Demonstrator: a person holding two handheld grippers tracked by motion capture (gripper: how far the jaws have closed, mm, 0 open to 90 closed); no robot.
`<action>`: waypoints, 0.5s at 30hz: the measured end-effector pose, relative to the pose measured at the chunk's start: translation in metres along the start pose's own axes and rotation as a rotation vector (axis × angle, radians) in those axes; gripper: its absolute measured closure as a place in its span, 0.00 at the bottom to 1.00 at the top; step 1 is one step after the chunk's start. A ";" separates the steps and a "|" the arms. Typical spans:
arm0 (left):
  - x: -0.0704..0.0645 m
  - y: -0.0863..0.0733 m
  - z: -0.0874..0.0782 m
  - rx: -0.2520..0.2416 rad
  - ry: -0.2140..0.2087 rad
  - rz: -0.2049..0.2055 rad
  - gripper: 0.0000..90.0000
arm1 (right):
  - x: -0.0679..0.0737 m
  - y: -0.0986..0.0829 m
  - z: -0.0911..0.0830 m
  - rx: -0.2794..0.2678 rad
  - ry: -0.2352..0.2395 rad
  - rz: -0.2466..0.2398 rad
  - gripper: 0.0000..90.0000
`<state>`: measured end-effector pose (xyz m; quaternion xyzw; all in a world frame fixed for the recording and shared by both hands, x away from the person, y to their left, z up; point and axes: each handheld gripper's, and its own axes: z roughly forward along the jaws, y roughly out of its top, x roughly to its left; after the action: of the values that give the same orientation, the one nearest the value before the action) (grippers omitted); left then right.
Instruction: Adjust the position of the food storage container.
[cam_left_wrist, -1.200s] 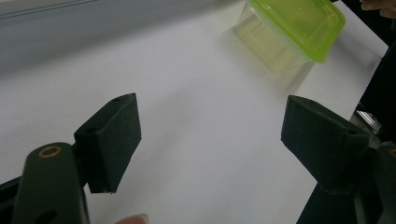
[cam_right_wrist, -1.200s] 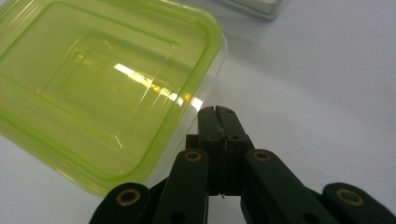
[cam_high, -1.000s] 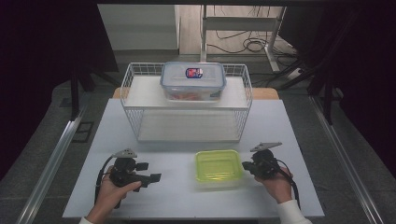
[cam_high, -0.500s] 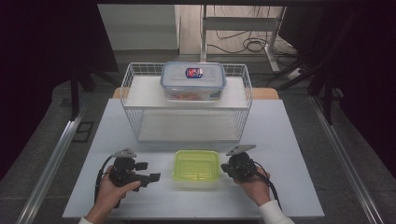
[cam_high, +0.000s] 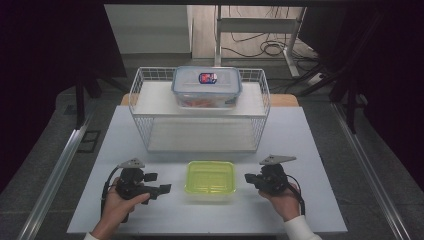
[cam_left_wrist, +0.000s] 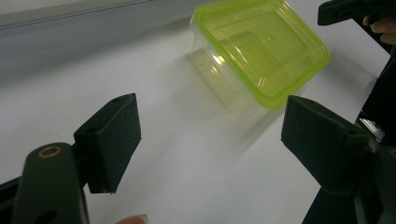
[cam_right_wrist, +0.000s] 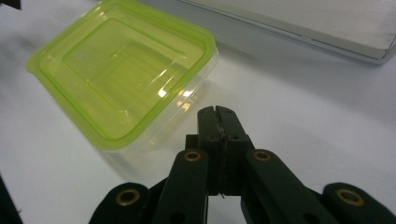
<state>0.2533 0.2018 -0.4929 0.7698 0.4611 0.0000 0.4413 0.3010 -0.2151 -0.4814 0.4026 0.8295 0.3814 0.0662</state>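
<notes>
Left gripper (cam_left_wrist: 210, 140) fingers spread wide, empty; right gripper (cam_right_wrist: 216, 111) fingers pressed together beside green-lidded container (cam_high: 210, 178).

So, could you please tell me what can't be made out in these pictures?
- Green-lidded box: any contents unclear; the tinted lid and glare hide the inside in both gripper views.
- Clear container on the wire rack: its lid label is too small to read and the reddish contents too blurred to identify in the high view.
- Left tongs: jaw bases cut off by the frame's lower edge.
</notes>
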 end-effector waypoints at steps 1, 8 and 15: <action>0.000 0.000 0.000 0.000 0.001 -0.001 0.21 | -0.002 -0.001 -0.001 -0.005 0.014 0.009 0.99; -0.001 0.001 0.002 -0.008 0.004 -0.009 0.21 | -0.004 -0.002 -0.005 -0.032 0.057 0.047 0.67; -0.003 0.003 0.004 -0.034 0.021 -0.027 0.20 | -0.009 -0.001 -0.009 -0.077 0.083 0.109 0.42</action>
<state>0.2557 0.1965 -0.4921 0.7558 0.4758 0.0101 0.4497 0.3025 -0.2269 -0.4776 0.4281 0.7931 0.4325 0.0266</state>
